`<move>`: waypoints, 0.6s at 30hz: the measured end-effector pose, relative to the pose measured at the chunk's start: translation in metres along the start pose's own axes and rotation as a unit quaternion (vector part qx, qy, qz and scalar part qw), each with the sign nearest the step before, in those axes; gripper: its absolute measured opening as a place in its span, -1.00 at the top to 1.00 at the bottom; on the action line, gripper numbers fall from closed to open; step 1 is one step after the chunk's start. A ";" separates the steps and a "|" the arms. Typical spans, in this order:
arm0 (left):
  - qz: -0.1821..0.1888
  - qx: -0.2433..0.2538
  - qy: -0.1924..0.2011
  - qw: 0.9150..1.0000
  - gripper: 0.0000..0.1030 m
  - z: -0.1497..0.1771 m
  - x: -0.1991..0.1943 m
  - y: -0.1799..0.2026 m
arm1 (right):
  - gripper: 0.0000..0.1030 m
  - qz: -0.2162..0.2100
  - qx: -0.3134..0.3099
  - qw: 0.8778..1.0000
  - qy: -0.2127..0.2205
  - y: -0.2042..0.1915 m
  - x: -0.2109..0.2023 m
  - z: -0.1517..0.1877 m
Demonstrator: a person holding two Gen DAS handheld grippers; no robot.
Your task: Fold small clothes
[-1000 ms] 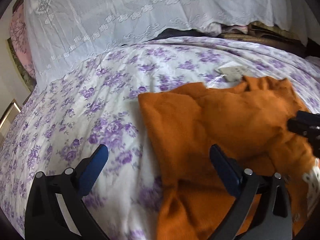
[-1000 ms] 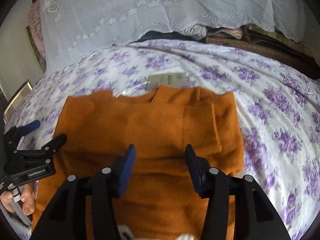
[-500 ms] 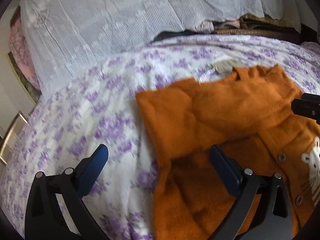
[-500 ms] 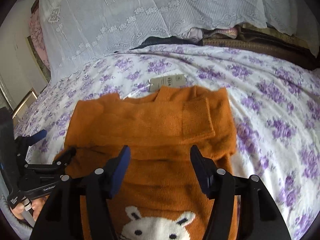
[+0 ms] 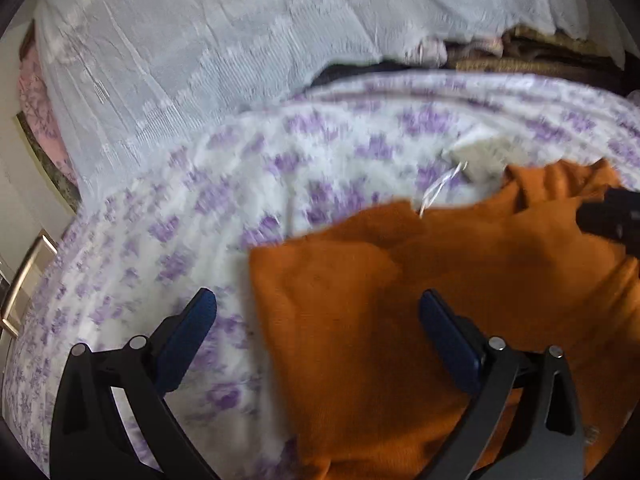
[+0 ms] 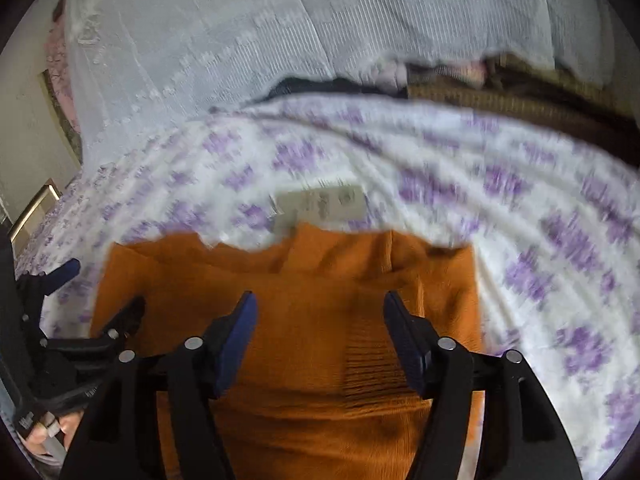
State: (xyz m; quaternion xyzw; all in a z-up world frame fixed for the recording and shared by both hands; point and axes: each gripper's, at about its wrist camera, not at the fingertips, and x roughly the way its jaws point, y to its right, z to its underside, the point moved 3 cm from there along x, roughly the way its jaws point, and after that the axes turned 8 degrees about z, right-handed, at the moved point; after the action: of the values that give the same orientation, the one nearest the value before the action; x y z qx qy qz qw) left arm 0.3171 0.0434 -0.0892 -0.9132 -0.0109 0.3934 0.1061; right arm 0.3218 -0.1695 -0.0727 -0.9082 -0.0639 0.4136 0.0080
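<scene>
While the sweater (image 6: pixel 288 320) lies on the bed (image 6: pixel 520 208), your right gripper (image 6: pixel 320 320) hangs spread above its middle, and your left gripper (image 5: pixel 316 320), also spread, straddles its left edge.

My left gripper (image 5: pixel 316 320) has its jaws spread wide, blue pads (image 5: pixel 188 334) facing each other, nothing between them. My right gripper (image 6: pixel 320 322) is likewise parted and holds nothing. My left hand (image 6: pixel 48 432) grips its handle at the lower edge.
</scene>
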 end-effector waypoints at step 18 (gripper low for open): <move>0.023 -0.027 0.004 0.999 -0.92 0.040 -0.042 -0.012 | -0.49 0.010 -0.001 1.000 0.017 0.004 -0.037 0.033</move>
State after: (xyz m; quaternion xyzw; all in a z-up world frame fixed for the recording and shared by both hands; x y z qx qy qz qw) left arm 0.2595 0.0585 -0.0834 -0.9173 0.0003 0.3916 0.0725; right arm 0.2739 -0.1791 -0.0670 -0.9158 -0.0554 0.3978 0.0042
